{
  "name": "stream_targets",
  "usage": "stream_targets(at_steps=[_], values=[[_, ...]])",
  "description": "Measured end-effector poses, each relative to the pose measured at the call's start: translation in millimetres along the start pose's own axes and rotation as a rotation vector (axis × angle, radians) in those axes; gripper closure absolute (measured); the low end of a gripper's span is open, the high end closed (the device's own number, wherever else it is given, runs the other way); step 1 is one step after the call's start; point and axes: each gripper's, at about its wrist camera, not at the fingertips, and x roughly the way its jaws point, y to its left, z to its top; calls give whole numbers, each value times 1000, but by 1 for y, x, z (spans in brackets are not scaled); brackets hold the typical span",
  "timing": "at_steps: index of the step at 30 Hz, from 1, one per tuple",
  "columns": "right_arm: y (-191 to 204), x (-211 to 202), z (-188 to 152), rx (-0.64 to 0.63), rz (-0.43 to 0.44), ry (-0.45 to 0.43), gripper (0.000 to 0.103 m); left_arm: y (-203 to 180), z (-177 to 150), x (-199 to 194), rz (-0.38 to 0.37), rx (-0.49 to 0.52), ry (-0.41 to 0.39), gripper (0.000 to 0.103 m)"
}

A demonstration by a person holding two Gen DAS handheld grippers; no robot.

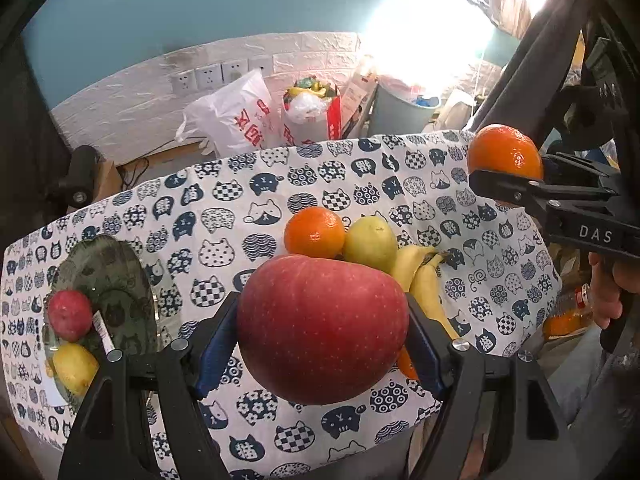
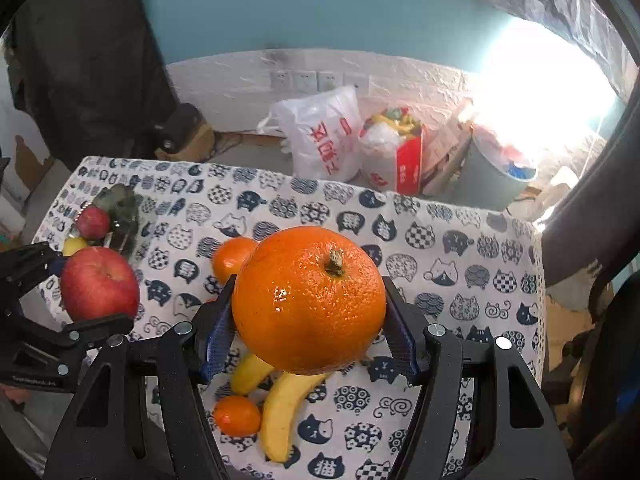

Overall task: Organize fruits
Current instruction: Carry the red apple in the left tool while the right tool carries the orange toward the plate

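My left gripper (image 1: pixel 322 334) is shut on a large red apple (image 1: pixel 322 328) and holds it above the table; it also shows in the right wrist view (image 2: pixel 100 290). My right gripper (image 2: pixel 308 320) is shut on a big orange (image 2: pixel 308 300), also seen in the left wrist view (image 1: pixel 504 152). On the cat-print cloth (image 1: pixel 224 208) lie an orange (image 1: pixel 314 232), a yellow-green pear (image 1: pixel 370 242) and bananas (image 1: pixel 424 280). A glass plate (image 1: pixel 116 280) at the left holds a small red apple (image 1: pixel 70 314) and a yellow fruit (image 1: pixel 74 368).
Another small orange (image 2: pixel 236 416) lies beside the bananas (image 2: pixel 284 412) near the front edge. Behind the table stand a white plastic bag (image 1: pixel 236 120), a red-and-white bag (image 1: pixel 312 112) and a grey bin (image 1: pixel 400 108). A bottle of orange drink (image 1: pixel 568 312) is off the right edge.
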Motion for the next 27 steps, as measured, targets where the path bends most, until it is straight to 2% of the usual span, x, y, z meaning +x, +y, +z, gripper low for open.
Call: stream_targets(at_steps=[14,27], values=[[37,-4,14,-58,34,-23,37,30,-9,-27,27,-63,-53,25],[94,23,33,-122,113,21,37,80,-30,-35,71,-166,-54,25]])
